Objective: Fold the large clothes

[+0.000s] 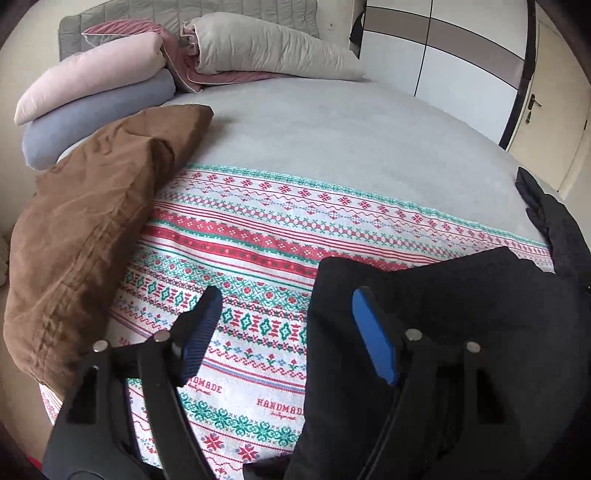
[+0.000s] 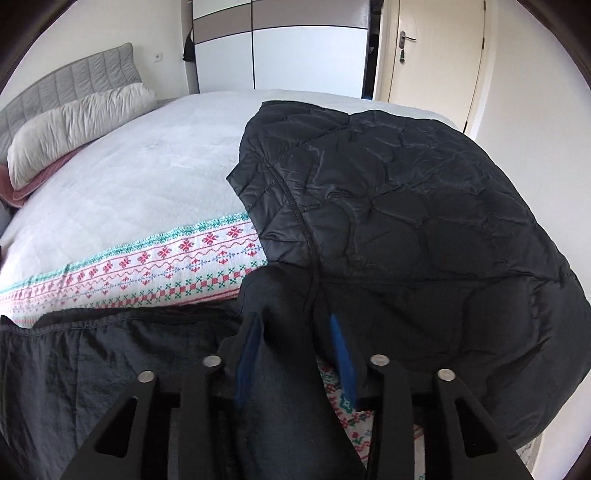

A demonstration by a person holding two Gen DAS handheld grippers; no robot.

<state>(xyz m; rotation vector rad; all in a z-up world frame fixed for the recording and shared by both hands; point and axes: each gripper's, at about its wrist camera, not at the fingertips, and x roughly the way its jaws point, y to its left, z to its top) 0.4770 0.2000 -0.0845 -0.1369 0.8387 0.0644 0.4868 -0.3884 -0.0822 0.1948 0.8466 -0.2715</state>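
Observation:
A black quilted jacket (image 2: 424, 206) lies on the bed, spread over the patterned blanket (image 2: 155, 269). My right gripper (image 2: 295, 350) has a fold of the jacket's black fabric between its blue pads; the jaws stand partly apart around it. In the left wrist view the jacket (image 1: 461, 332) covers the lower right. My left gripper (image 1: 284, 332) is open and empty, its left finger over the patterned blanket (image 1: 258, 266) and its right finger at the jacket's left edge.
A brown cushion (image 1: 85, 236) lies at the left of the bed. Several pillows (image 1: 110, 81) are stacked by the grey headboard (image 1: 221, 14). A grey bedspread (image 1: 332, 133) covers the far half. A wardrobe (image 2: 295, 48) and a door (image 2: 436, 55) stand behind.

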